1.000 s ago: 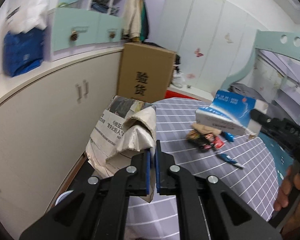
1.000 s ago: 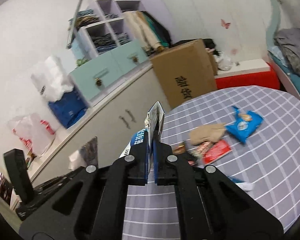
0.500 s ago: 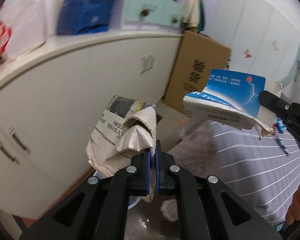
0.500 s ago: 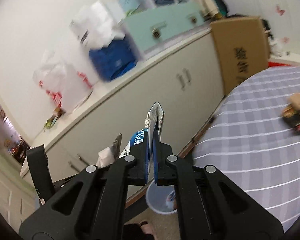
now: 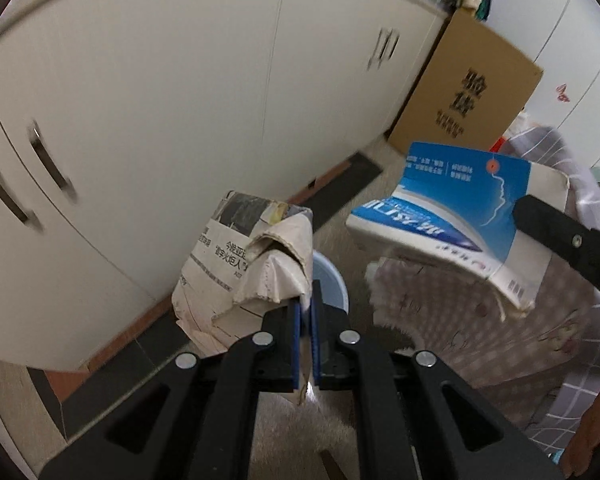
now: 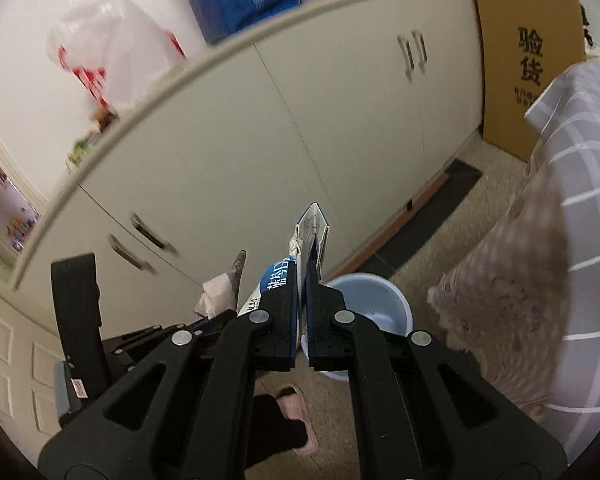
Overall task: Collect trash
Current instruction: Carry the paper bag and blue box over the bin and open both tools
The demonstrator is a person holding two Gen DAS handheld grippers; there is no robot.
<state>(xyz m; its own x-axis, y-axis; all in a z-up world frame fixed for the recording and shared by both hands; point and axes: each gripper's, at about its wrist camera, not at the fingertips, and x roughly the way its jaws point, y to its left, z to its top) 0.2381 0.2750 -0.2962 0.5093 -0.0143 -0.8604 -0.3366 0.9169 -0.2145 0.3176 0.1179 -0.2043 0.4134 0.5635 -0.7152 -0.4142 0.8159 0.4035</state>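
My left gripper [image 5: 305, 304] is shut on a crumpled printed cardboard piece [image 5: 244, 264], which hangs over a pale blue trash bin [image 5: 332, 284] on the floor, mostly hiding it. To its right the right gripper's black finger [image 5: 568, 240] holds a flattened blue and white carton [image 5: 456, 216]. In the right wrist view my right gripper [image 6: 303, 276] is shut on that blue and white carton [image 6: 278, 280], seen edge-on, just above and left of the trash bin [image 6: 370, 304]. The left gripper's body [image 6: 76, 304] and its cardboard [image 6: 224, 284] show at lower left.
White cabinet doors [image 6: 228, 152] run behind the bin. A brown cardboard box [image 6: 528, 60] leans against them at the right. The checked tablecloth with its lace hem [image 6: 540, 264] hangs at the right. A person's foot in a pink slipper [image 6: 296, 404] stands near the bin.
Both grippers swung away from the table top and sank toward the floor, carrying the cardboard and the carton. The trash bin has come into view beneath them.
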